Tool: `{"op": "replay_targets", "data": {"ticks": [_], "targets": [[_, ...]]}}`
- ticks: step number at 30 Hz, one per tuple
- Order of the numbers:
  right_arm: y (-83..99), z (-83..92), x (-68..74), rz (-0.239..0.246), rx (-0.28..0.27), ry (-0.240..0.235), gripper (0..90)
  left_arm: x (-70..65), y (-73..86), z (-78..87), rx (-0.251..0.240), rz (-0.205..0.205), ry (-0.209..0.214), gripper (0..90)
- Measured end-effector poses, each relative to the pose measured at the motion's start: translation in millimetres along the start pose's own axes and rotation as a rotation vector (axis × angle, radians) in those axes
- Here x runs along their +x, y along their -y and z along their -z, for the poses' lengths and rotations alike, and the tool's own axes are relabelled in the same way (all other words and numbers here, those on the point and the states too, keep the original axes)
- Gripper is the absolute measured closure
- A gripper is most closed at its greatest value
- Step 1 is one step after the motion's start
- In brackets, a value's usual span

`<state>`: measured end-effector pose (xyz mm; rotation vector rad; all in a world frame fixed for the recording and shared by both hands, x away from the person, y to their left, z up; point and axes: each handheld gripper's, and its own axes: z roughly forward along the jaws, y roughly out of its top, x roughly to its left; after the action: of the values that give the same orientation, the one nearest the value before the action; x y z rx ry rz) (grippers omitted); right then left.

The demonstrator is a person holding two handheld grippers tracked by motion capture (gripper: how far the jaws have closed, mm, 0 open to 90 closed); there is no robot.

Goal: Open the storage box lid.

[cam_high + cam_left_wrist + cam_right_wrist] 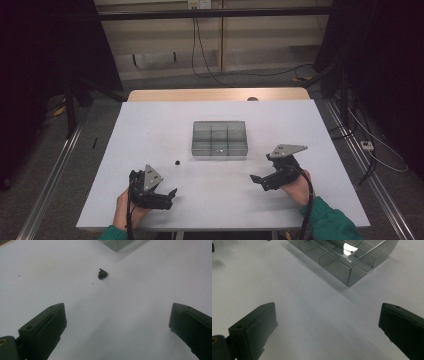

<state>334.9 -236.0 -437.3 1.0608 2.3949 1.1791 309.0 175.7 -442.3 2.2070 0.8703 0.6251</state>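
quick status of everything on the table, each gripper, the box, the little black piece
left hand-held gripper: open, holding nothing
right hand-held gripper: open, holding nothing
clear compartment box: upright on the table, compartments look empty
small black part: loose on the table, outside the box, untouched

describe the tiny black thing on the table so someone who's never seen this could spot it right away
Start at the white table and find the clear plastic compartment box near its middle. Just off the box's near left corner, towards the left gripper, lies a small black part, alone on the bare surface. It is the one loose dark item there, far smaller than the box, knobbly in outline; its exact type is too small to tell.
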Motion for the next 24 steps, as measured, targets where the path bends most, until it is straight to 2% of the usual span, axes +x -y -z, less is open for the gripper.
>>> {"op": "replay_targets", "data": {"ticks": [4,7,16,18,21,24], "targets": [[-9.8,-4.9,-2.0,0.004,-0.002,-0.009,7.1,-0.4,-0.4,-0.5,-0.009,-0.003,0.003,1.4],[-17.7,-9.1,-4.3,0.000,-0.002,-0.002,15.2,0.2,-0.4,-0.9,-0.002,-0.002,0.015,1.4],[-43.8,-25.1,-12.8,-0.007,0.002,0.042,57.5,-0.8,-0.4,-1.4,-0.003,-0.004,0.028,1.4],[-49.2,-28.1,-13.9,-0.009,0.003,0.050,70.5,-1.1,-0.3,-1.6,-0.002,-0.009,0.032,1.5],[-57.5,-33.2,-14.4,-0.007,0.006,0.061,81.9,-0.4,-0.1,-2.2,-0.006,-0.005,0.032,1.4],[-64.9,-38.8,-16.4,-0.003,0.011,0.069,88.8,-1.4,0.6,-3.0,-0.011,-0.003,0.032,1.4]]}}
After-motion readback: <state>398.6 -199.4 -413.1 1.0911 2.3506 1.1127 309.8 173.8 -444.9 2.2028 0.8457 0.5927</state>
